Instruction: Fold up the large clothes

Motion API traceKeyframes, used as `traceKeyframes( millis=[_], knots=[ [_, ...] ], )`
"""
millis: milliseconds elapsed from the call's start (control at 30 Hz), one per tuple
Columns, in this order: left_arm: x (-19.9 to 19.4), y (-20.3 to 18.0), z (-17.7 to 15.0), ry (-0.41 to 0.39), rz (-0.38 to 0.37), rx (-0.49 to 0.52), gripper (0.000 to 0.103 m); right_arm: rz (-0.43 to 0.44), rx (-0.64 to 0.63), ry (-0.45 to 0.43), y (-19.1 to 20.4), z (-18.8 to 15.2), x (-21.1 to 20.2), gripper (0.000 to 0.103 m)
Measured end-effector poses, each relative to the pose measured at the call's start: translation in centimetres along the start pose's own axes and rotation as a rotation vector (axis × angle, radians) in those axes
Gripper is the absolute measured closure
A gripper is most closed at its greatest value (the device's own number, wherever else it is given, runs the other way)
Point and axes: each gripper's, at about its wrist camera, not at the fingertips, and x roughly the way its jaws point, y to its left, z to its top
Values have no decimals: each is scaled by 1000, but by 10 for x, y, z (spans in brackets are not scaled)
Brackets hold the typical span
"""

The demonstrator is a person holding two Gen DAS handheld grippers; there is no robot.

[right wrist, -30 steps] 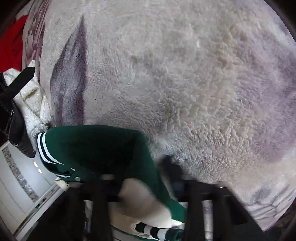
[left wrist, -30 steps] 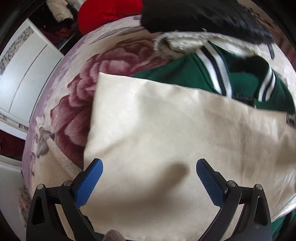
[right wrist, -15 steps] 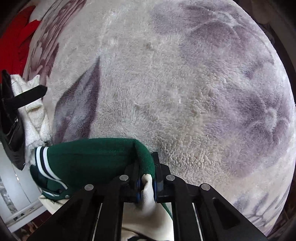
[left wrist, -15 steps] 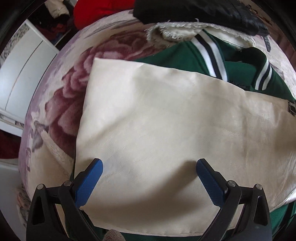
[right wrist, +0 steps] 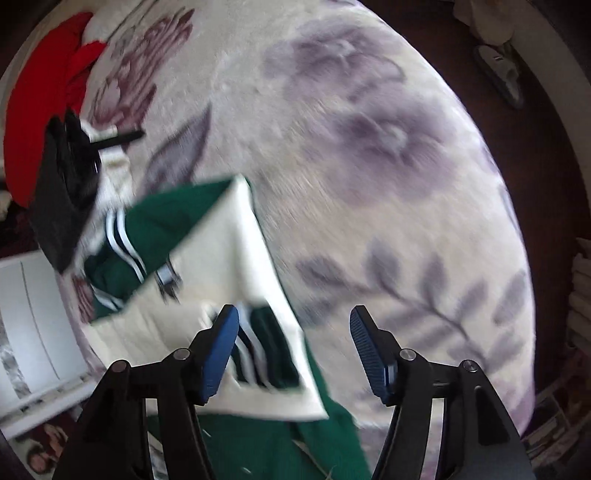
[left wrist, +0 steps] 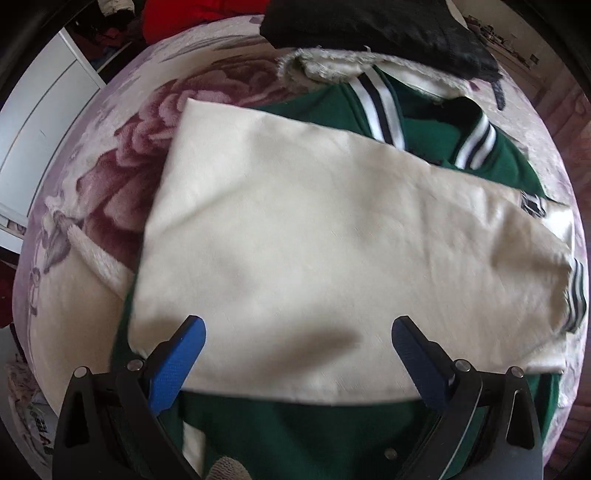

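On your right side the floral blanket (right wrist: 369,166) lies bare and flat; a gripper can pass freely there. The green and cream jacket (left wrist: 314,240) covers the bed in the middle, low and flat, so you can pass over it. At its far edge, a black garment (left wrist: 369,26) and a fluffy white cloth (left wrist: 325,62) are piled and block the way. Behind them a red cloth (right wrist: 40,110) lies. On the left a white cabinet (left wrist: 40,122) stands close beside the bed
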Motion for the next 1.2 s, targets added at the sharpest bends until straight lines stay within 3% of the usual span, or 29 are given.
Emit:
traceKeyframes(
  millis=[33,100,133,267,367,433,500,567,733,867,967,1133,1200],
  knots=[
    [-1,-6,-8,6,-10,9,0,-21,-20,20,-5,-17,2,36],
    [-2,-16,-22,17,-16,32,0,-41,-55,65,-16,-46,9,22],
    [-1,-22,-31,27,-17,44,0,-44,-74,90,-21,-61,16,20],
    [4,-43,-63,70,1,95,0,-70,-115,169,-37,-97,61,19],
    [6,-60,-87,82,27,144,0,-29,-113,228,-45,-112,98,20],
    [6,-71,-100,88,49,160,0,-24,-121,219,-48,-119,115,34],
    [6,-79,-112,103,79,159,0,-29,-135,165,-48,-121,118,80],
    [5,-86,-122,123,103,138,0,-15,-101,125,-53,-121,109,89],
    [-7,-100,-143,167,137,72,0,5,-139,115,-65,-127,89,91],
    [-10,-118,-163,188,171,57,0,12,-205,157,-63,-126,87,91],
    [-3,-129,-176,204,182,35,0,39,-187,189,-71,-117,89,90],
    [22,-129,-192,229,152,-63,0,89,-150,249,-90,-106,90,89],
    [27,-126,-192,229,132,-87,0,106,-179,264,-82,-96,89,81]
  ],
)
